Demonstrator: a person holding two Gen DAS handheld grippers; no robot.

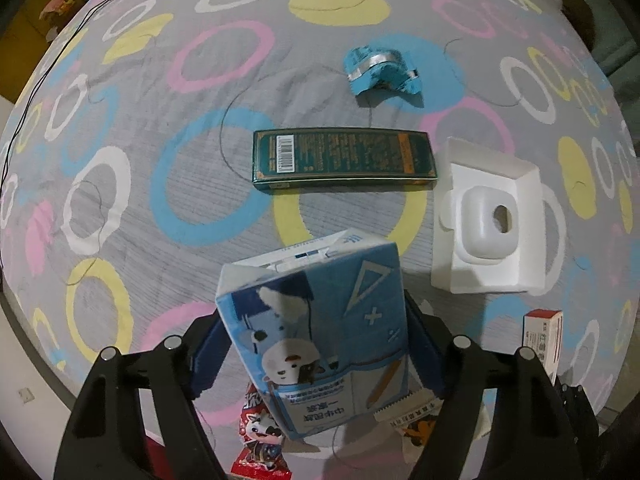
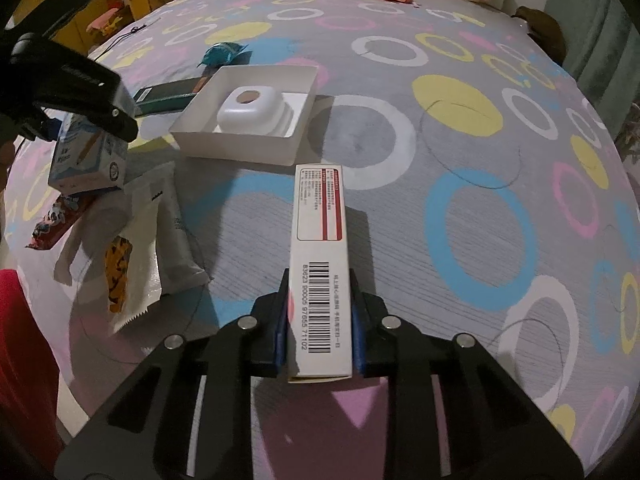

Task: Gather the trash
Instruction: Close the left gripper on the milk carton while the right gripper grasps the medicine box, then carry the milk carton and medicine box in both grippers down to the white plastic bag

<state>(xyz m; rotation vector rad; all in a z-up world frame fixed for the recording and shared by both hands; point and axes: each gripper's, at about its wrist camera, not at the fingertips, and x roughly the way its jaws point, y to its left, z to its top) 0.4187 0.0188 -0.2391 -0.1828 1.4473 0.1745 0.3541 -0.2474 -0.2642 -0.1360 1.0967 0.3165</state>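
Both tools are loaded: left tool (image 1: 316, 344) clenches a blue milk carton (image 1: 316, 328), right tool (image 2: 320, 332) a white medicine box (image 2: 320, 264). Green box (image 1: 344, 160), white tray (image 1: 486, 220), crumpled wrapper (image 1: 382, 70) and probably snack packets (image 2: 132, 248) remain on the bed (image 2: 480, 200).

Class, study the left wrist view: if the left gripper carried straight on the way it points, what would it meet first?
The left gripper, shut on the blue milk carton, points toward the dark green box lying crosswise on the bedspread. That box would probably be met first, carton leading; depth is unclear.
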